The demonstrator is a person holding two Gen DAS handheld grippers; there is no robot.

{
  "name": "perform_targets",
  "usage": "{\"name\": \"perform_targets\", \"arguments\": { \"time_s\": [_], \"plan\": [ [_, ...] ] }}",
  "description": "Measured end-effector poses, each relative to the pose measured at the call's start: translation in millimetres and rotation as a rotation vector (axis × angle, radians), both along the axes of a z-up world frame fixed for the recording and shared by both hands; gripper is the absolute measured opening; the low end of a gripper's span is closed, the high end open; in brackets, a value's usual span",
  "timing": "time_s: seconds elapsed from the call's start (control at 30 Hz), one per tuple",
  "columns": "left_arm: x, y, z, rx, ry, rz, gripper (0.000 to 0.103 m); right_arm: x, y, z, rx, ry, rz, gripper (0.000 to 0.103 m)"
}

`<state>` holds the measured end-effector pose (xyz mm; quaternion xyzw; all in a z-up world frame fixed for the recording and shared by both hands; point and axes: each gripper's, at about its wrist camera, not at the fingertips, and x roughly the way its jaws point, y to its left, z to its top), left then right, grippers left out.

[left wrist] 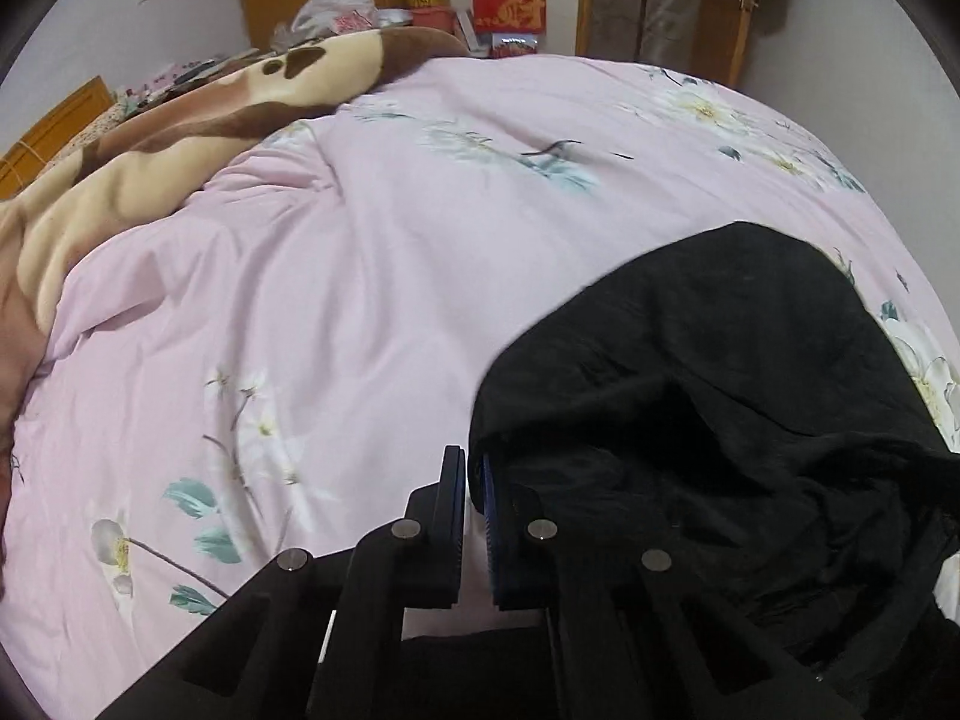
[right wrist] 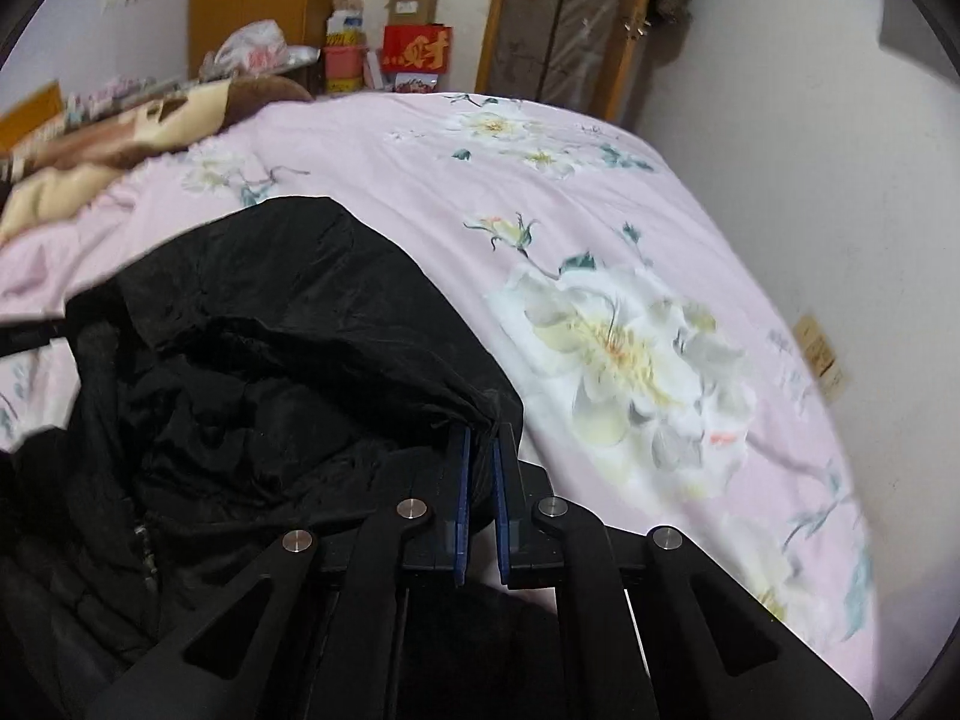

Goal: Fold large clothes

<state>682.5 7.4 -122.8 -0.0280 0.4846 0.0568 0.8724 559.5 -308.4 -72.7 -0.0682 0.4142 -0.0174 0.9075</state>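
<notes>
A large black jacket (left wrist: pixel 720 390) lies bunched on the pink flowered bedsheet (left wrist: pixel 360 300). In the left wrist view it fills the lower right, and my left gripper (left wrist: pixel 474 462) is shut on its left edge, with a thin strip of sheet showing between the finger bases. In the right wrist view the black jacket (right wrist: pixel 270 330) fills the left and centre, with a zipper low at the left. My right gripper (right wrist: pixel 480 429) is shut on a gathered fold at the jacket's right edge. Both grippers point steeply down at the bed.
A brown and cream blanket (left wrist: pixel 150 138) is heaped along the bed's far left. Behind the bed stand red boxes (left wrist: pixel 509 7), a plastic bag (left wrist: pixel 336 6) and a wooden door (left wrist: pixel 660 0). A white wall (right wrist: pixel 810 180) runs close along the bed's right side.
</notes>
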Motion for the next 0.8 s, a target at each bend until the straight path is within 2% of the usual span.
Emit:
{"name": "perform_targets", "arguments": {
  "time_s": [0.03,0.17,0.23,0.3,0.37,0.4,0.47,0.53,0.57,0.6,0.67,0.73,0.8],
  "plan": [
    [-2,4,-3,-0.010,0.000,0.002,0.005,-2,-12,-1,0.069,0.010,-0.027,0.006],
    [-9,12,-23,-0.046,0.037,-0.008,0.005,5,-36,-21,0.194,0.093,-0.099,0.006],
    [-8,13,-29,-0.064,0.055,-0.003,0.005,11,-42,-37,0.228,0.157,-0.131,0.007],
    [-8,10,-32,-0.045,0.065,-0.011,0.007,15,-45,-48,0.255,0.200,-0.165,0.007],
    [-11,6,-30,-0.023,0.068,-0.053,0.007,13,-42,-47,0.231,0.182,-0.164,0.011],
    [-13,5,-28,-0.019,0.058,-0.065,0.009,11,-41,-43,0.222,0.162,-0.159,0.017],
    [-17,11,-23,-0.052,0.055,-0.092,0.022,7,-43,-36,0.237,0.145,-0.158,0.022],
    [-22,26,-18,-0.142,0.047,-0.092,0.046,4,-51,-29,0.269,0.149,-0.170,0.032],
    [-25,36,-12,-0.197,0.028,-0.093,0.052,3,-54,-26,0.276,0.141,-0.179,0.042],
    [-28,43,-7,-0.211,0.010,-0.089,0.063,1,-57,-20,0.281,0.128,-0.186,0.045],
    [-31,57,8,-0.241,-0.041,-0.087,0.066,-6,-59,-1,0.291,0.044,-0.173,0.045],
    [-25,62,23,-0.238,-0.077,-0.097,0.070,-7,-54,19,0.278,-0.048,-0.142,0.047],
    [-17,62,34,-0.241,-0.101,-0.103,0.073,1,-46,32,0.270,-0.094,-0.123,0.053]
  ]
}}
